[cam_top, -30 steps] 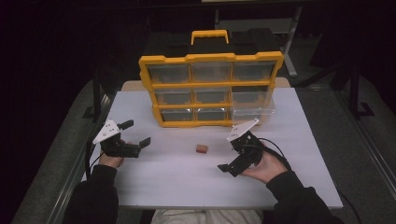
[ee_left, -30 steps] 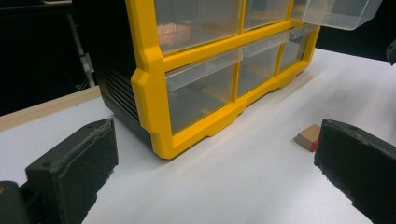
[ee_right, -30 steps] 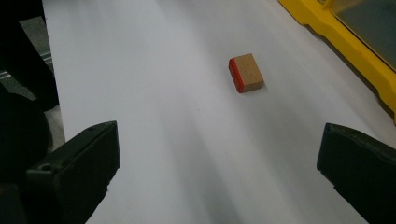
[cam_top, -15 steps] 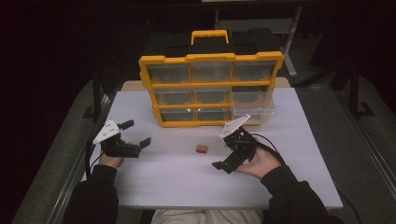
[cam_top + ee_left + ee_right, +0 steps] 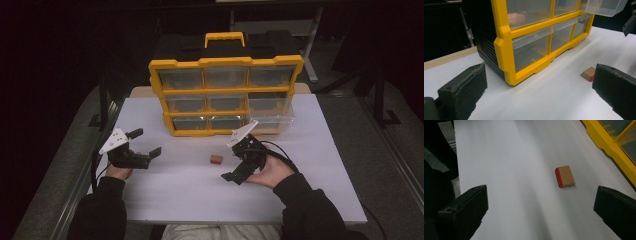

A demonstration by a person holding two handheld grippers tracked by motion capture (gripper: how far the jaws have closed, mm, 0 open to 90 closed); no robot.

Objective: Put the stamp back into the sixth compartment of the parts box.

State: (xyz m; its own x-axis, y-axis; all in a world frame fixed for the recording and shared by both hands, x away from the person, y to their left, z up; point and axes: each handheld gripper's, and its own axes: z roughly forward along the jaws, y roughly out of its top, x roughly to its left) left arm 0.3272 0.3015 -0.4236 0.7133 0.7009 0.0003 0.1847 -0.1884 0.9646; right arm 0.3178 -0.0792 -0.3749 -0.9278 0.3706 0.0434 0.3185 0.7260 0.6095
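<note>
Here, right gripper (image 5: 541,212) spread wide, aimed at wooden block (image 5: 564,176) mid-frame for pickup; left gripper (image 5: 145,144) spread, parked lower left; pulled-out drawer (image 5: 269,109) awaiting.

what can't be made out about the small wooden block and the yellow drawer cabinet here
- Small wooden block with a red edge: in the left gripper view, partly hidden behind that gripper's right jaw.
- Yellow drawer cabinet with clear plastic drawers: cut off by the right gripper view's edge.
- Drawer contents: too small and glary in the high view.
</note>
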